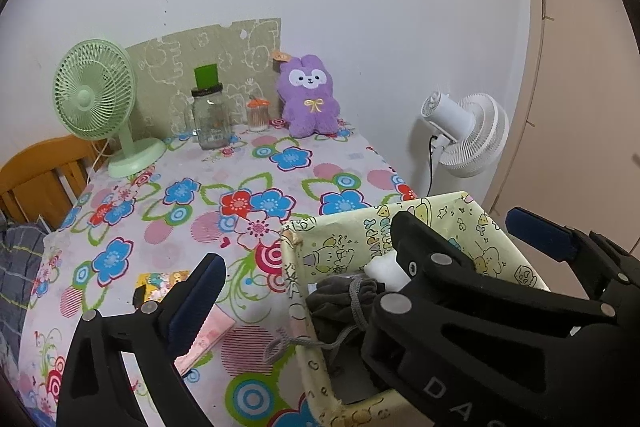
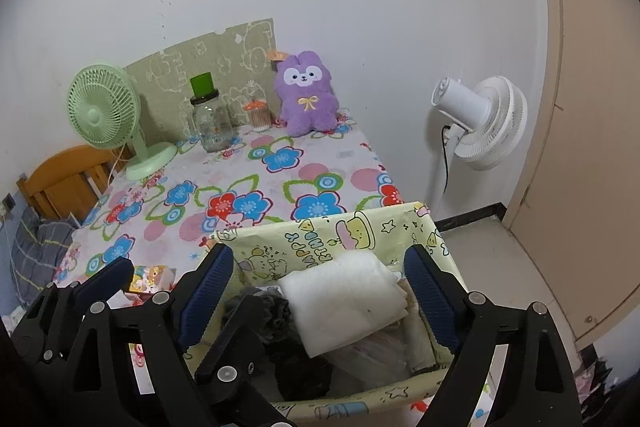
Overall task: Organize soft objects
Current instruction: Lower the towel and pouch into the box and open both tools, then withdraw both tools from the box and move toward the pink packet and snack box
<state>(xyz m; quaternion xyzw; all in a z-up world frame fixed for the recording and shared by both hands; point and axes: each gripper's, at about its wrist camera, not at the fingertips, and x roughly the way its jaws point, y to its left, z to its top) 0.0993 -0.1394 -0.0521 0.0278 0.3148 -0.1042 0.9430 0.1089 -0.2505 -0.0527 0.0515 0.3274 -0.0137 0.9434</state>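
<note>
right wrist view: right gripper (image 2: 318,291) fingers stand wide apart over the yellow fabric bin (image 2: 360,227), nothing pressed between them. white folded cloth (image 2: 348,303) lies inside the bin, beside a dark grey drawstring pouch (image 2: 272,315). left gripper (image 1: 304,291) fingers also apart, at the bin's left wall. purple plush rabbit (image 1: 310,99) sits beyond the bin, at the bench's (image 1: 160,227) far edge.

I was working in a lived-in room of a home, likely a bedroom. A table (image 2: 340,155) under a bright flowered cloth stood against a plain white wall, with a green desk fan (image 2: 105,113), a glass jar (image 2: 211,125) and a purple plush rabbit (image 2: 306,95) along it. A wooden chair (image 2: 64,179) stood beside it, a white standing fan (image 2: 486,123) near a beige door (image 2: 580,147).
</note>
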